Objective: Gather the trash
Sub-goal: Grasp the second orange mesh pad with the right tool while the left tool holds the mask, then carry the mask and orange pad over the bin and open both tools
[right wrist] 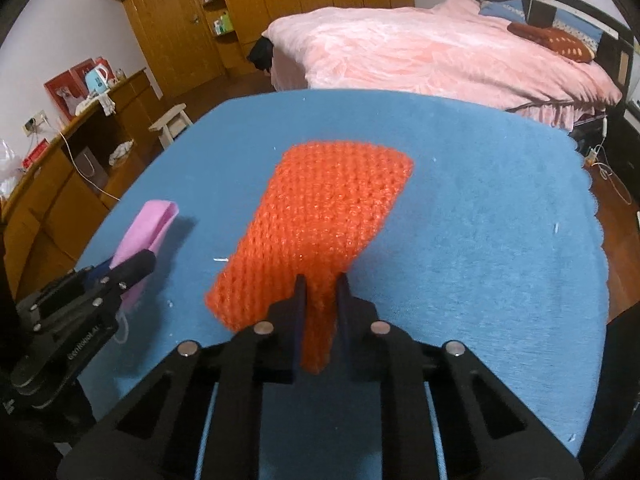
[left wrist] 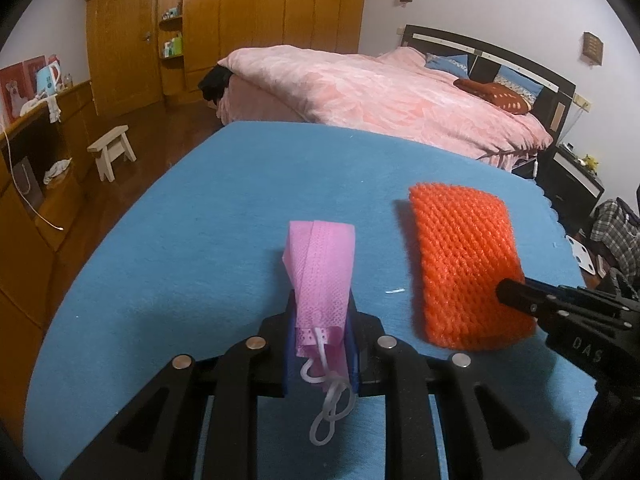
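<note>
Walls: plain white (left wrist: 384, 8)
Floor: dark glossy wood (left wrist: 168, 128)
Furniture: tall honey-brown wooden wardrobe (left wrist: 256, 12), pink-quilted bed with dark headboard (left wrist: 360, 88), small pale wooden stool (left wrist: 114, 150)

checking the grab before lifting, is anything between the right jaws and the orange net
Nothing visible. The right gripper is shut on the near edge of the orange net, with only net between its jaws. The pink mask sits apart in the left gripper.

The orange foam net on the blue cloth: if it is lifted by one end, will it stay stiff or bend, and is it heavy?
The orange foam net probably bends: its gripped end already folds between the right gripper's jaws. It looks light, being open mesh. It should not slip easily, since the surface is bumpy.
</note>
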A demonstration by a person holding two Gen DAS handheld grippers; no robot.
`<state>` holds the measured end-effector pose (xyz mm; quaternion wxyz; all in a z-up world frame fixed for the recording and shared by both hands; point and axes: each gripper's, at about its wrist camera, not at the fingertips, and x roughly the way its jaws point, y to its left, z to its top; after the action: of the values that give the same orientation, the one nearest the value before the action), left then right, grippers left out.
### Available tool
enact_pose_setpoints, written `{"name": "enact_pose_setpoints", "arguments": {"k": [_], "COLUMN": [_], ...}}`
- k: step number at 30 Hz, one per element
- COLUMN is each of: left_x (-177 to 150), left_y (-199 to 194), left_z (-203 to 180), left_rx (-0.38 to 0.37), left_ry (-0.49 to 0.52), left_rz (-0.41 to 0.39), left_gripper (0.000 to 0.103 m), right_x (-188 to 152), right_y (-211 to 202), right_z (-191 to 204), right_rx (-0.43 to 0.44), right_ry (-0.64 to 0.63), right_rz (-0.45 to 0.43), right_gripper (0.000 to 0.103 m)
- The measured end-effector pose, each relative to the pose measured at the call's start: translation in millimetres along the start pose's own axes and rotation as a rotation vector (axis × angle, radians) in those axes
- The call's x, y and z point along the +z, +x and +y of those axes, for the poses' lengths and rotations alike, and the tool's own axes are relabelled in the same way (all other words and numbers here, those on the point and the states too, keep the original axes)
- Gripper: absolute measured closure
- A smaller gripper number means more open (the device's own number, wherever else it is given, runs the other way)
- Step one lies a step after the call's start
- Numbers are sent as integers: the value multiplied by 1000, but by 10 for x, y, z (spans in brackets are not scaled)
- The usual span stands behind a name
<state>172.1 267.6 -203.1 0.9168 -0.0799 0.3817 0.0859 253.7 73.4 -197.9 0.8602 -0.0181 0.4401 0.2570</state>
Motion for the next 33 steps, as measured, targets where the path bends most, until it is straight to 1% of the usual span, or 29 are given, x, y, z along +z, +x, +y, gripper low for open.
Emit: {"name": "enact_pose_setpoints", "arguments": {"k": [5, 9, 15, 26, 33], "left_x": [46, 106, 202, 303, 334], "left_y": [-116, -244, -470, -880, -1064], "left_z": [-107, -270, -550, -1107, -1477], "left_rx": [-15, -33, -63, -132, -181], "left_ry": [11, 35, 63, 98, 132], "left_rz": [-18, -38, -70, -131, -158], "left_gripper": [83, 83, 83, 83, 83], "right_x": [12, 18, 33, -21, -101], "right_y": [-228, -436, -767, -1536, -1951], "right_z": [-48, -108, -223, -555, -792], "right_rx": [11, 10, -20, -57, -87], "right_ry": [12, 21, 16, 36, 55], "right_rz": [-28, -51, -88, -203, -263], "right_gripper": [89, 89, 89, 89, 89]}}
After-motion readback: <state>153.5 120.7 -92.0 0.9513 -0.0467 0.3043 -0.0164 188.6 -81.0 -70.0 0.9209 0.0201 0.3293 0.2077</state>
